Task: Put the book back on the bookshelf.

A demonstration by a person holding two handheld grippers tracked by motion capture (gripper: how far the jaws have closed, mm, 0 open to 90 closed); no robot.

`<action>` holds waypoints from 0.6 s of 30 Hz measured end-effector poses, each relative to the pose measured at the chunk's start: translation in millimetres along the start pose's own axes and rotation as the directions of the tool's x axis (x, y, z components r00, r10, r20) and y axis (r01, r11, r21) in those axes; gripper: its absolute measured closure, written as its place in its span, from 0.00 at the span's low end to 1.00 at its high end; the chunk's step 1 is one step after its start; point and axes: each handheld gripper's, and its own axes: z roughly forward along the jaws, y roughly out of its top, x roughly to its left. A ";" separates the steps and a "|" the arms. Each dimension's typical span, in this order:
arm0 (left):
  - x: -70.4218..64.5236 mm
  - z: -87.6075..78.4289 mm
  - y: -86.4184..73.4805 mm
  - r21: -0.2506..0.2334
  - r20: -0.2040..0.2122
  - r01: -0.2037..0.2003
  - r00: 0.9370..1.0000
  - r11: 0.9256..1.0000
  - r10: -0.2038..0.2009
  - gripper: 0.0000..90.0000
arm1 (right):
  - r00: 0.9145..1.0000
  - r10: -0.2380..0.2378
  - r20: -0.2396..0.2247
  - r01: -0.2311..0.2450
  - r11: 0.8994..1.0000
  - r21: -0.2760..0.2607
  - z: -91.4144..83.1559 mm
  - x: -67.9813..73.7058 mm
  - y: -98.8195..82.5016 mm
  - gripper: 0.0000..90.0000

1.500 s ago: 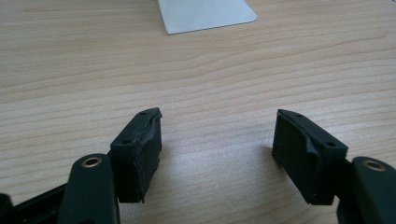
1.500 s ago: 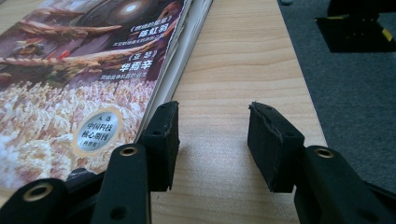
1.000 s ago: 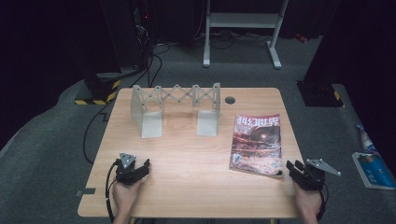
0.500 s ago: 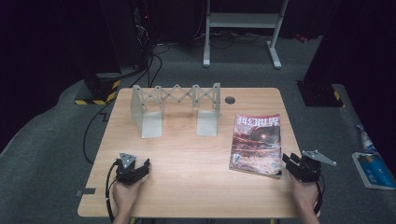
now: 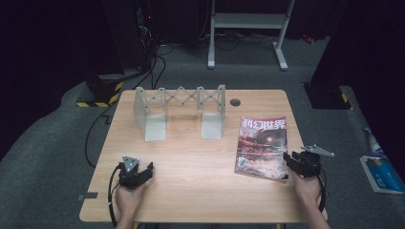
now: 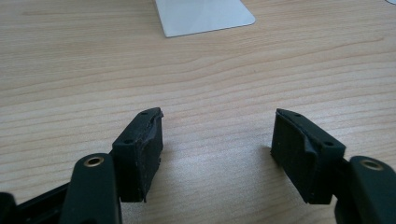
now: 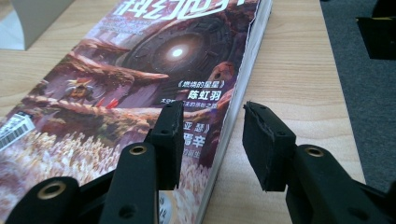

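At tabletop's right edge: right claw (image 5: 288,159), just opening, astride glossy colourful magazine (image 5: 262,145) edge.
Left claw (image 5: 147,170): open, empty.

The table (image 5: 191,191) is evenly lit from above — its surroundings fall into near black; both gripper views are sharp up close, softer farther off.

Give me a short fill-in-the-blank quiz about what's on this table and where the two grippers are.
1. The right gripper has its fingers open astride the ____ edge of the magazine.
2. The left gripper is open over bare ____.
3. The magazine lies ____ on the table.
4. The grey folding rack stands at the table's ____ edge.

Missing words: right; wood; flat; far
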 end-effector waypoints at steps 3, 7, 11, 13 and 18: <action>0.0 0.2 0.0 -0.002 0.000 0.001 1.000 1.000 -0.001 0.37 | 1.000 0.005 0.015 -0.005 1.000 0.015 7.1 -0.6 3.8 0.65; 0.0 0.1 0.0 -0.001 0.000 0.000 1.000 1.000 0.000 0.37 | 1.000 0.012 0.026 -0.013 1.000 0.024 14.2 -0.9 5.8 0.62; 0.0 0.3 -0.1 -0.002 -0.001 0.001 1.000 1.000 -0.001 0.37 | 0.999 0.019 0.033 -0.020 0.999 0.028 20.2 -0.1 7.1 0.61; 0.0 0.3 -0.1 -0.003 -0.001 0.000 1.000 1.000 0.000 0.37 | 0.999 0.016 0.034 -0.017 0.999 0.030 21.4 0.1 7.5 0.61; 0.0 0.4 -0.1 -0.003 -0.002 0.001 1.000 1.000 -0.001 0.37 | 0.999 0.027 0.037 -0.029 0.998 0.047 28.8 0.4 8.4 0.59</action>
